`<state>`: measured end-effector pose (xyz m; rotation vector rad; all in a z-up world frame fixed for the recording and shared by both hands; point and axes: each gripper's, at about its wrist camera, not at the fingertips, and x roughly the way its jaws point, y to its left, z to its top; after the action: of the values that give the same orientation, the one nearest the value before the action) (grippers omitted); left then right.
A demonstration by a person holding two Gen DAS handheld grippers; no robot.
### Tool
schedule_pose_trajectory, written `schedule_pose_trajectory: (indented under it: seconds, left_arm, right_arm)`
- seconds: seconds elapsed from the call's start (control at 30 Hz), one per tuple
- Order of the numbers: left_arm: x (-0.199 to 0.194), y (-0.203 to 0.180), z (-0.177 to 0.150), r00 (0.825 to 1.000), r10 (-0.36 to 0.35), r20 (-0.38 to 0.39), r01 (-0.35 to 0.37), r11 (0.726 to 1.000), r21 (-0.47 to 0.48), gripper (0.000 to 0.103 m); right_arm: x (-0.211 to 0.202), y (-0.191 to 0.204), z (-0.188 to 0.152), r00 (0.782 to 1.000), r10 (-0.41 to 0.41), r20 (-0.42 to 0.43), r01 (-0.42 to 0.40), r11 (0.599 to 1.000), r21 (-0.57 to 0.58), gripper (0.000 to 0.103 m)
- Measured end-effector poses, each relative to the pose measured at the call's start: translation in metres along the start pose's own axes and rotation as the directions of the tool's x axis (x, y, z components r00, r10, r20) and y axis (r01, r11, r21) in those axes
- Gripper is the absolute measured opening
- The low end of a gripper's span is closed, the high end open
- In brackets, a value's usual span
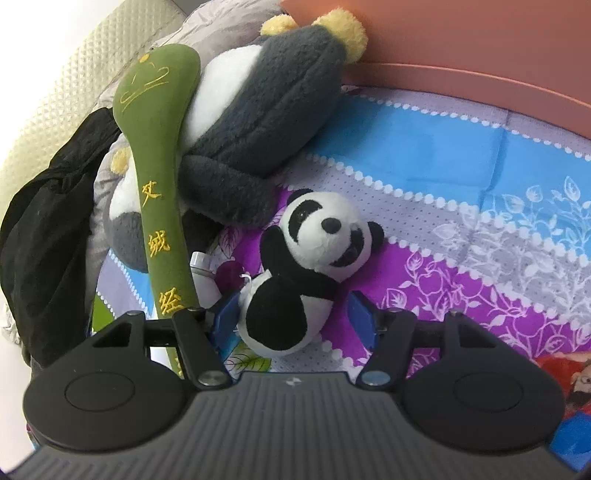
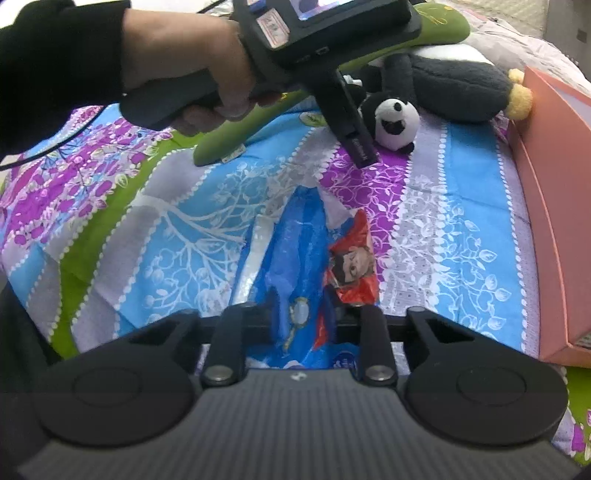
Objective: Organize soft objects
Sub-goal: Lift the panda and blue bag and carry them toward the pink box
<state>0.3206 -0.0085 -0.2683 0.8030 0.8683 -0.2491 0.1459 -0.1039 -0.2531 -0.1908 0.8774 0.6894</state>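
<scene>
Small panda plush (image 1: 295, 273) sits between the left gripper's (image 1: 295, 317) spread jaws, green cushion (image 1: 159, 192) alongside; right gripper (image 2: 304, 317) clamps a blue packet (image 2: 295, 258).

- A bed sheet (image 2: 461, 206) printed in blue, purple, grey and green bands, with white leaf and tree patterns and dotted white lines, is seen spread over the bed.
- A salmon-pink box (image 2: 554, 206) is seen standing on the sheet at the right of the right wrist view; in the left wrist view it (image 1: 461, 44) fills the upper right.
- A black garment (image 1: 48, 236) is seen heaped at the left edge of the bed.
- A small white bottle (image 1: 205, 275) is partly hidden, lying on the sheet.
- A cream quilted surface (image 1: 74, 81) is seen beyond the bed, upper left.
- A grey patterned cover (image 1: 221, 33) is seen bunched at the far end.
</scene>
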Motion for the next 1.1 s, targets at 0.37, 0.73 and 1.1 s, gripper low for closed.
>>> schedule_pose_trajectory:
  seconds: [0.37,0.73,1.1]
  left_arm:
    - [-0.013,-0.002,-0.002,0.999,0.023,-0.027,-0.024,0.999,-0.040,0.051]
    - [-0.070,0.000,-0.029,0.997,-0.081,-0.019,0.064,0.888,-0.455,0.051]
    - [-0.137,-0.012,-0.058,0.992,-0.124,0.034,0.111,0.688,-0.717,0.051]
  right_arm:
    - [-0.012,-0.010,0.000,1.000,-0.014,0.022,0.013,0.999,0.036,0.010]
    - [-0.036,-0.026,-0.012,0.994,-0.104,0.046,0.099,0.990,0.097,0.010]
    - [-0.060,-0.046,-0.019,0.981,-0.177,0.074,0.156,0.961,0.229,0.010]
